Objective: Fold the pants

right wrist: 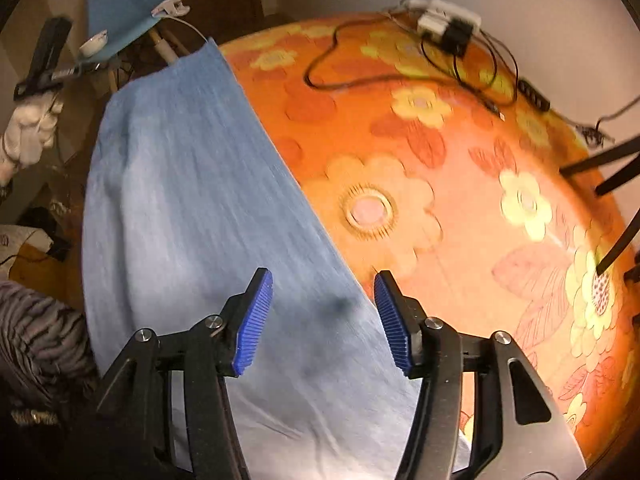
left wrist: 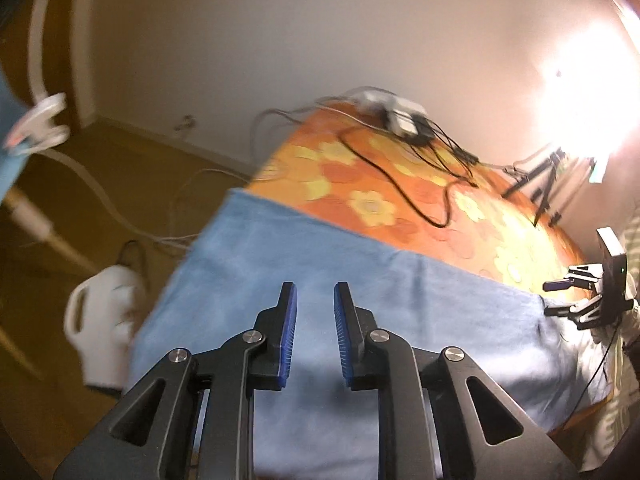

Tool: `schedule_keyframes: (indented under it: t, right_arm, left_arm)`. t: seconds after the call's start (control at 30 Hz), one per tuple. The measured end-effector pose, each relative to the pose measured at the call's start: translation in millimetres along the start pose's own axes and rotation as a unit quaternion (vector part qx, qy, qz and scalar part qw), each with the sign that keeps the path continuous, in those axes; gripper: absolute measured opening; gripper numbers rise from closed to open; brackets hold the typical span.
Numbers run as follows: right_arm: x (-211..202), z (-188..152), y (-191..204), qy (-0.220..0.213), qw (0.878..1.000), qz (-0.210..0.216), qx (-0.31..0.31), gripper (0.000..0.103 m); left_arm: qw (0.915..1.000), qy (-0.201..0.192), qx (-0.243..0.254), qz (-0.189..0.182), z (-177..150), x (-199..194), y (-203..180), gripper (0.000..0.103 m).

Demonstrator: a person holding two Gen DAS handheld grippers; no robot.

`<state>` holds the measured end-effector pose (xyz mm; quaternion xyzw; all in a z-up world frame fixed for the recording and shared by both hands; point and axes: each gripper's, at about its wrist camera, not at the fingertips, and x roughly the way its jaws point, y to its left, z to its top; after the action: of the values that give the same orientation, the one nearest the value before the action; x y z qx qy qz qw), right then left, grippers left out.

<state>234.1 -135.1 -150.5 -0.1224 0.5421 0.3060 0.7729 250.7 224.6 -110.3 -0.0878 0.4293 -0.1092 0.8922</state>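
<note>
Two hand-held grippers — left (left wrist: pixel 315 308) narrowly parted, right (right wrist: pixel 323 298) wide — above one pants (right wrist: pixel 192 184).

No legible text, labels, brands or numbers anywhere. The white cloth item (right wrist: pixel 16 240) low at the left edge of the right wrist view carries a small dark mark, too blurred to read. The white jug (left wrist: pixel 102 320) on the floor bears no readable label.
</note>
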Motion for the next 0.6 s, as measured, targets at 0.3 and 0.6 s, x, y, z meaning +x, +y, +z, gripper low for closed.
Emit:
schedule_keyframes:
  t: [0.3, 0.6]
  right_arm:
    - [2, -25, -9, -0.02, 1.0, 0.008, -0.002, 0.012]
    - [-47, -48, 37, -0.109, 0.993, 0.024, -0.042, 0.007]
  left_arm:
    - [0.998, 0.038, 0.04, -0.031, 34, 61, -69, 0.017]
    - [0.9958, 0.048, 0.054, -0.056, 39, 67, -105, 0.017]
